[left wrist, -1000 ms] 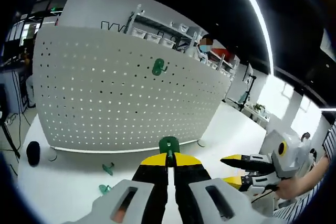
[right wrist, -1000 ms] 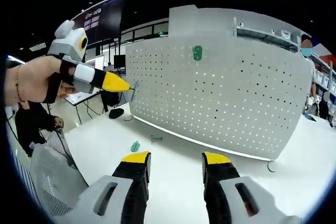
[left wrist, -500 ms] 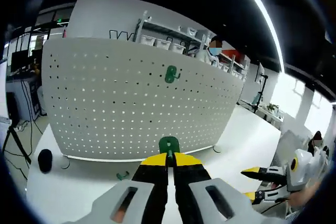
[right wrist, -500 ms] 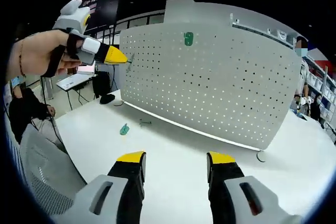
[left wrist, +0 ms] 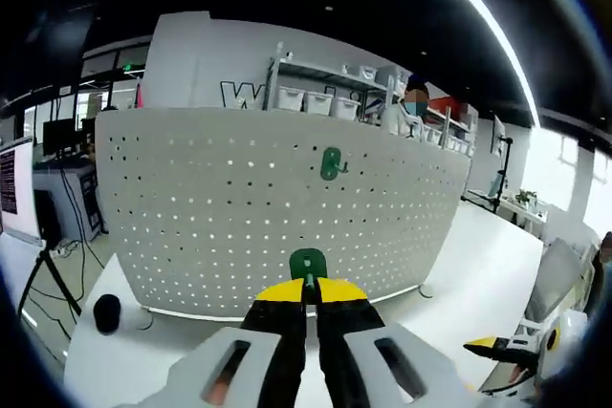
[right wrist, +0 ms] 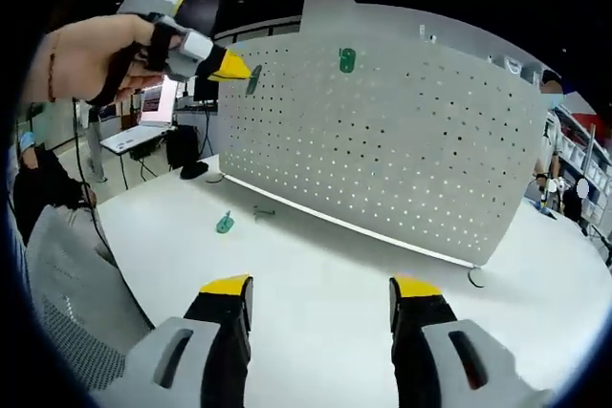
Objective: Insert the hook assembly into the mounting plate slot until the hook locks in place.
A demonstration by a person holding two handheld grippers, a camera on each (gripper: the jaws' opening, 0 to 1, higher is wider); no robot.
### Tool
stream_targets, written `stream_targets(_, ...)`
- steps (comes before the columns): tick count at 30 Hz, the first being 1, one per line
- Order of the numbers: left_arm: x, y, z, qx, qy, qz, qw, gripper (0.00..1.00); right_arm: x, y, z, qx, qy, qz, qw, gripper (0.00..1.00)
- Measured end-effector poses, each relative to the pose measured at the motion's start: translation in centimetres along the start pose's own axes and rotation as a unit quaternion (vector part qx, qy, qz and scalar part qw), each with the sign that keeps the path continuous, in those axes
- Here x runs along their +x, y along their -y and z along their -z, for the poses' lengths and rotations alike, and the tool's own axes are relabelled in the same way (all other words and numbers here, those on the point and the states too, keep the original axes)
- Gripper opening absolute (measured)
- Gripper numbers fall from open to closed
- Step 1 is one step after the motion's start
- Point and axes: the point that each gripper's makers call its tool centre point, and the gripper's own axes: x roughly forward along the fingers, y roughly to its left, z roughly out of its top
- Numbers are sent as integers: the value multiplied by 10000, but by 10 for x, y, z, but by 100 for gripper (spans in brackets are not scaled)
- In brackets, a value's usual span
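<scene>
Left gripper clenched on a green hook, raised before the white pegboard, second green hook mounted high on it, right gripper released above the white table.

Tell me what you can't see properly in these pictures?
- Held hook, left gripper view: its lower part is hidden between the left hand-held gripper tips.
- Same hook, right gripper view: too small to make out its shape.
- Hook on the pegboard: how it locks in is too small to tell.
- Loose green piece on the table: too small to identify.
- Right hand-held gripper: its body is cut off by the bottom edge.
</scene>
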Motion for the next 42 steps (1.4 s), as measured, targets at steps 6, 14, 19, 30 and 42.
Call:
stream_targets(6, 7, 2, -18, 229, 235, -165, 9993, 1, 3, -2, 4, -97, -45, -36, 9999, 57)
stream_targets(14, 22, 2, -22, 340, 250, -229, 9988, 1, 5, -5, 12, -131, -171, -128, 9997, 58)
stream_targets(19, 26, 0, -25, 532, 325, -356, 9974, 1, 3, -6, 7, -174, -57, -144, 9997, 58)
stream_targets(30, 41, -2, -40, 667, 517, -490, 9952, 1, 4, -4, 8, -153, -59, -126, 9998, 55)
stream_targets(42, 60, 3, -67, 997, 954, -549, 9889, 1, 4, -2, 9, -75, -56, -136, 9999, 52)
